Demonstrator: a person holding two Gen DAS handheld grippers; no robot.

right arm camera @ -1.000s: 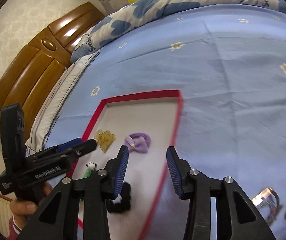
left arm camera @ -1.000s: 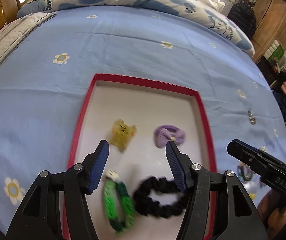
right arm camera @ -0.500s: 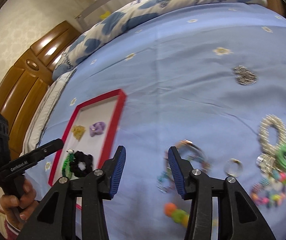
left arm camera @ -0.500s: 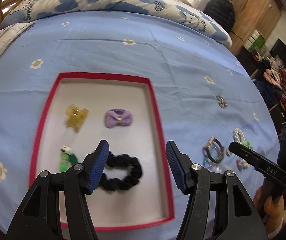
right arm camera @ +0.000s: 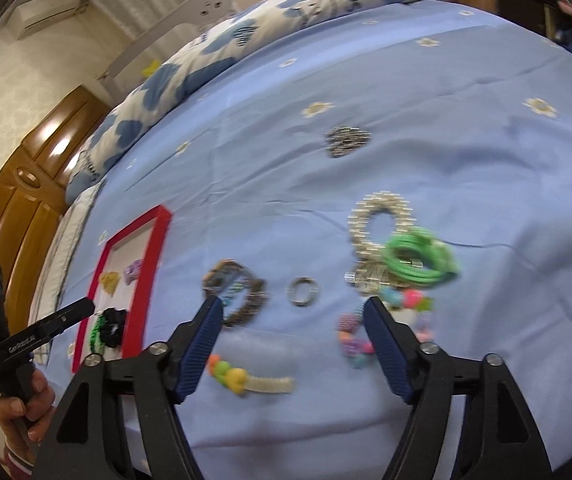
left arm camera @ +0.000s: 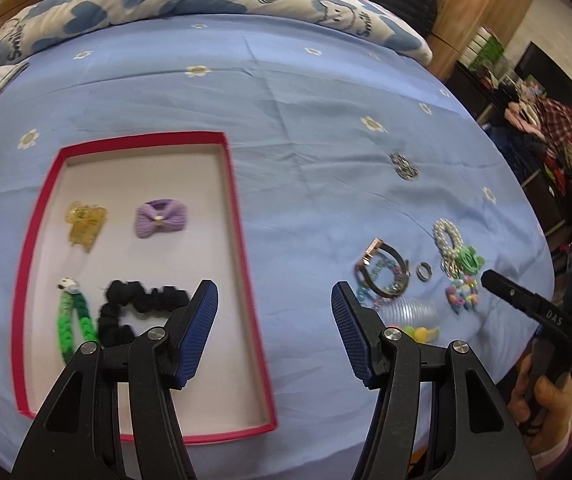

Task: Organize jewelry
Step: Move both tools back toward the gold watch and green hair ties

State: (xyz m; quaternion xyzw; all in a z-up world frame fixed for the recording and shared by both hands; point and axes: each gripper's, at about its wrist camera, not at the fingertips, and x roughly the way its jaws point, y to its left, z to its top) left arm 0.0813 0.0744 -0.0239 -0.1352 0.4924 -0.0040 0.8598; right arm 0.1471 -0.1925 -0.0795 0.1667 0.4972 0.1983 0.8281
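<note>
Across a pale blue flowered bedsheet (left arm camera: pixel 286 128), the shallow red-rimmed white tray (left arm camera: pixel 242 236) has slid to the left of both views. It holds a black fabric scrunchie (left arm camera: pixel 134 304), a green braided band (left arm camera: pixel 72 320), a lilac knitted bow (left arm camera: pixel 161 218) and a yellow claw clip (left arm camera: pixel 85 219). Loose jewellery now fills the lower centre of the right wrist view: a small silver ring (right arm camera: pixel 303 291), a pearl-beaded loop (right arm camera: pixel 381 220), green coiled ties (right arm camera: pixel 419 260). The right gripper (right arm camera: pixel 289 344) has just been opening, nothing between its jaws, apparently lining up another pick. The left gripper (left arm camera: pixel 274 328) hangs half open, empty, over the tray's right edge.
</note>
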